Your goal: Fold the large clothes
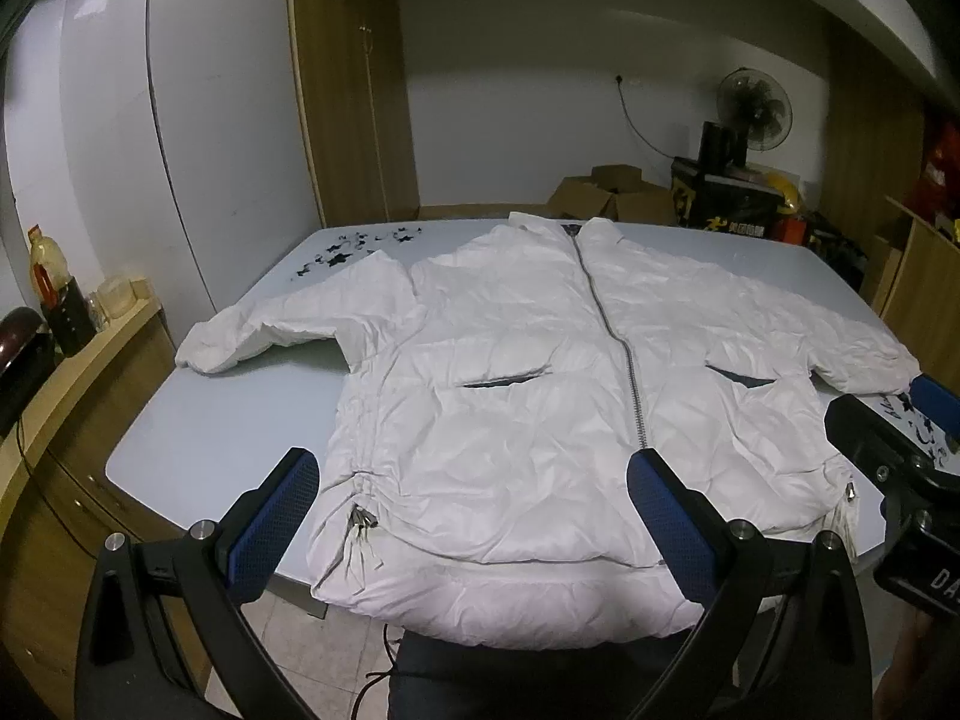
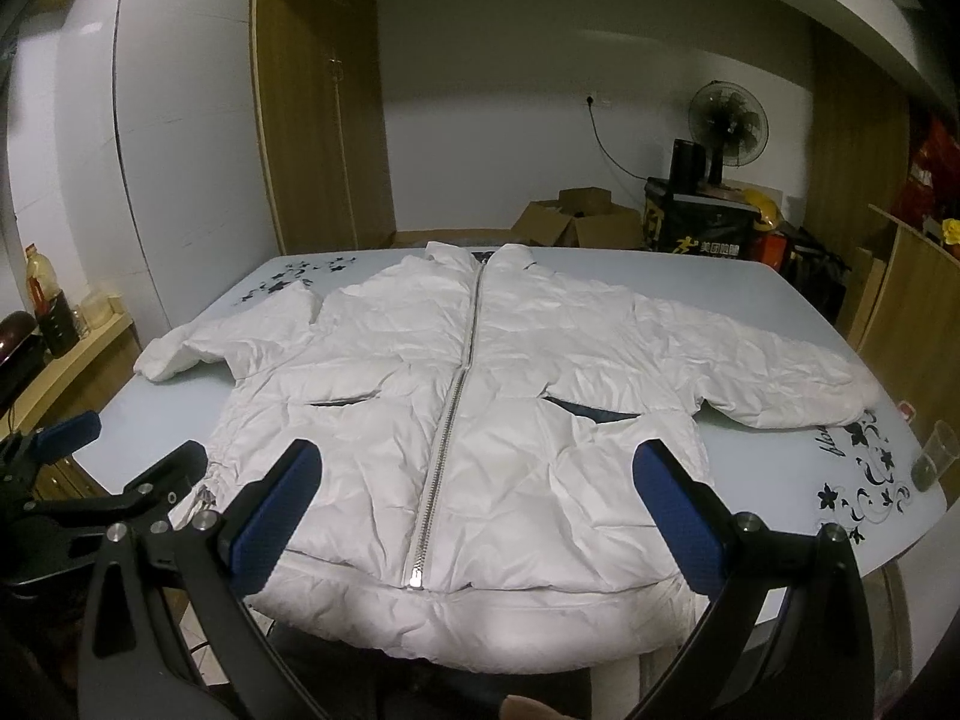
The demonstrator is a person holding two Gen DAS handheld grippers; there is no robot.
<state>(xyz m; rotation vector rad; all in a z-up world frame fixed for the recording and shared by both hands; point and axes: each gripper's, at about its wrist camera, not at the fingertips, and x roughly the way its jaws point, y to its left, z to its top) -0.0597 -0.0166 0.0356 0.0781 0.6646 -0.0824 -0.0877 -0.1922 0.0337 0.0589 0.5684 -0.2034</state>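
Observation:
A white puffer jacket (image 1: 510, 396) lies face up and zipped on the pale blue table (image 1: 198, 432), collar at the far side, both sleeves spread out, hem hanging over the near edge. It also shows in the right wrist view (image 2: 480, 408). My left gripper (image 1: 474, 516) is open and empty, held above the hem left of the zipper. My right gripper (image 2: 480, 510) is open and empty, above the hem around the zipper's bottom end. Each gripper shows at the edge of the other's view: the right one (image 1: 888, 438), the left one (image 2: 120, 468).
A plastic cup (image 2: 933, 462) stands on the table's right edge near the right sleeve cuff. A wooden sideboard (image 1: 78, 396) with a bottle (image 1: 51, 276) runs along the left. Cardboard boxes (image 1: 606, 192), a black box and a fan (image 1: 753, 108) stand behind the table.

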